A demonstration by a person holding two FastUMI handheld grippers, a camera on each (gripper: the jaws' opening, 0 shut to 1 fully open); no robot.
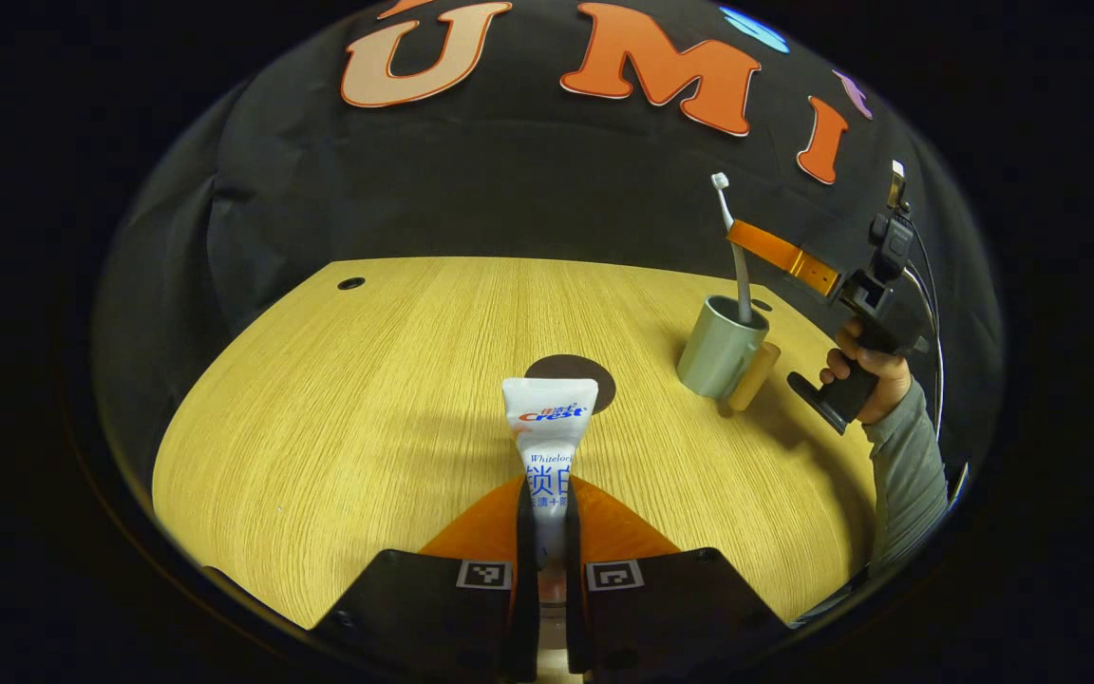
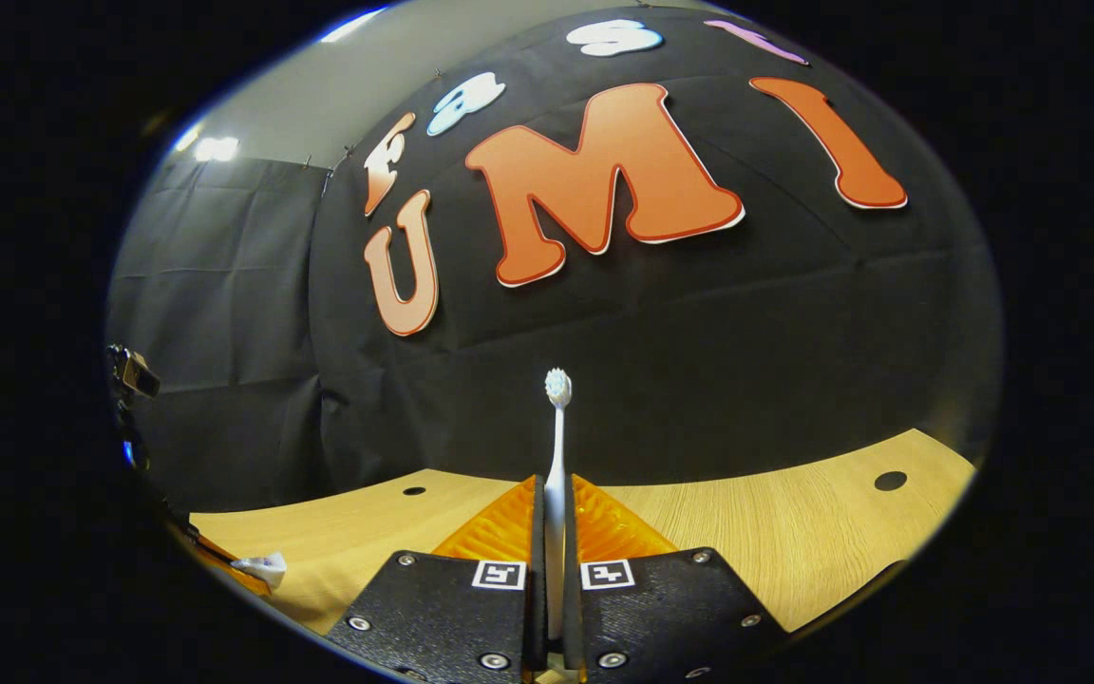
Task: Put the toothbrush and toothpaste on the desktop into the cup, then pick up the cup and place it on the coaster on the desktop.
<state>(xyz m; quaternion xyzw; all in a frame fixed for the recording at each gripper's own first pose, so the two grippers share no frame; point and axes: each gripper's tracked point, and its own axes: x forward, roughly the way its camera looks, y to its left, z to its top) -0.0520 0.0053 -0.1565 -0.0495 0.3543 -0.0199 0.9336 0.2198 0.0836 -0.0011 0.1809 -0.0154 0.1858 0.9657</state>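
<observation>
Matt wood-grain desktop point(image 1: 338, 418), glossy plastic toothpaste point(image 1: 547, 427) tube, smooth matt cup point(image 1: 720, 347), white plastic toothbrush point(image 2: 556, 456).

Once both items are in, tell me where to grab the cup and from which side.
Grip the cup across its round wall, near mid-height, coming in level from its bare left side in the left gripper view. It stands upright with a side handle on its lower right, and the toothbrush rises from its mouth, so a top-down approach would likely hit that.
</observation>
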